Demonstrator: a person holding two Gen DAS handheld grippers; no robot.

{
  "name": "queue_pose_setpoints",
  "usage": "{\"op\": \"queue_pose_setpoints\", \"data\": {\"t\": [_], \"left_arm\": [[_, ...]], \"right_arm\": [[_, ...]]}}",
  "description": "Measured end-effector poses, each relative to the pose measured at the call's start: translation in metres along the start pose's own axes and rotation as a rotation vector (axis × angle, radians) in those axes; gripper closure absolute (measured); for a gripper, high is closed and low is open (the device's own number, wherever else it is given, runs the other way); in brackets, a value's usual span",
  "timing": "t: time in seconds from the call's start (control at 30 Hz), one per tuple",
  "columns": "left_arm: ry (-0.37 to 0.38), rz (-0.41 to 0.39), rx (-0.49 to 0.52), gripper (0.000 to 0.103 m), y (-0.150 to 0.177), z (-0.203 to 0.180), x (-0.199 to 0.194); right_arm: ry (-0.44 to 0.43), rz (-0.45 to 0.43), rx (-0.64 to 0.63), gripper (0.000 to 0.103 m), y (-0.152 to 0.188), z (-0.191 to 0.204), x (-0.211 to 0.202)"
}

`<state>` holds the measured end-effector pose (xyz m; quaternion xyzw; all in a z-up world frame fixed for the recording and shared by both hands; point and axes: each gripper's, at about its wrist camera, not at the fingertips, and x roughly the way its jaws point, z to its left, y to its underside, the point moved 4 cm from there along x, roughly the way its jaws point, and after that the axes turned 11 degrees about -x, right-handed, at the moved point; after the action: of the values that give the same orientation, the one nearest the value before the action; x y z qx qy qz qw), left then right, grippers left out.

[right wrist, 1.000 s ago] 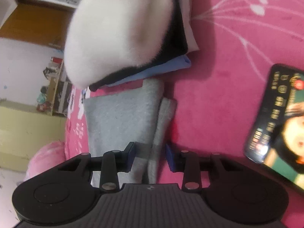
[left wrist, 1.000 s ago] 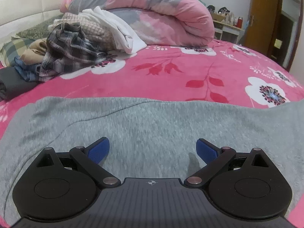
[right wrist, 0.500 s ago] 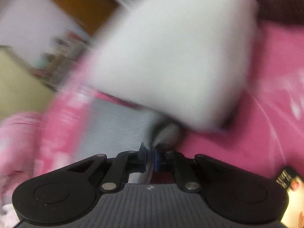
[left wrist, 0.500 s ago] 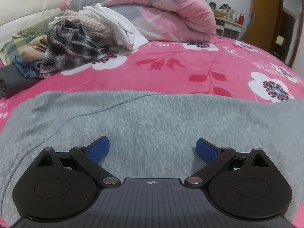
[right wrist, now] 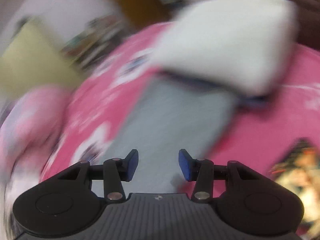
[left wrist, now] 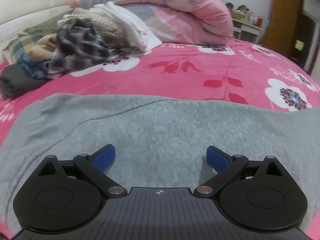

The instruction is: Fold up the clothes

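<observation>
A grey garment [left wrist: 160, 124] lies spread flat across the pink floral bed cover. My left gripper [left wrist: 161, 157] hovers low over it, open wide, with nothing between its blue pads. In the blurred right wrist view the same grey garment [right wrist: 172, 124] runs as a long strip away from my right gripper [right wrist: 158, 164]. Its jaws are opening and stand apart above the cloth, gripping nothing. A stack of folded clothes with a white item [right wrist: 230, 46] on top sits at the strip's far end.
A heap of unfolded clothes [left wrist: 80, 46] lies at the back left beside a rolled pink-and-grey duvet [left wrist: 170, 10]. A phone [right wrist: 296, 176] with a lit screen rests on the bed cover [left wrist: 190, 74] at the right. A wooden door and a shelf stand beyond the bed.
My right gripper pinched the grey cloth's edge, then let go and swung up and away, rolling as it went. The left gripper stayed open over the garment.
</observation>
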<state>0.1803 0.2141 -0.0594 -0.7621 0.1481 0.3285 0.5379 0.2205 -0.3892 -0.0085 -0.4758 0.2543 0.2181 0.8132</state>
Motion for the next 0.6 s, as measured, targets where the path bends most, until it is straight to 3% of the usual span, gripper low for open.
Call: {"op": "queue_pose_setpoints", "data": {"t": [0.13, 0.27, 0.33, 0.43, 0.6], "left_arm": [[-0.071, 0.030, -0.007, 0.004, 0.000, -0.006, -0.015], [-0.142, 0.065, 0.055, 0.002, 0.010, -0.025, -0.020], [-0.172, 0.082, 0.071, 0.002, 0.019, -0.033, -0.015], [-0.212, 0.089, 0.081, 0.000, 0.031, -0.042, -0.008], [-0.223, 0.075, 0.061, 0.000, 0.033, -0.044, -0.007]], "right_arm": [[-0.223, 0.050, -0.259, 0.055, 0.036, 0.097, 0.011], [-0.338, 0.075, -0.575, 0.054, 0.081, 0.195, 0.035], [-0.311, 0.092, -0.735, 0.040, 0.108, 0.223, 0.040], [-0.226, 0.115, -0.949, 0.037, 0.145, 0.253, 0.052], [-0.017, -0.137, -1.202, 0.037, 0.173, 0.276, 0.013]]}}
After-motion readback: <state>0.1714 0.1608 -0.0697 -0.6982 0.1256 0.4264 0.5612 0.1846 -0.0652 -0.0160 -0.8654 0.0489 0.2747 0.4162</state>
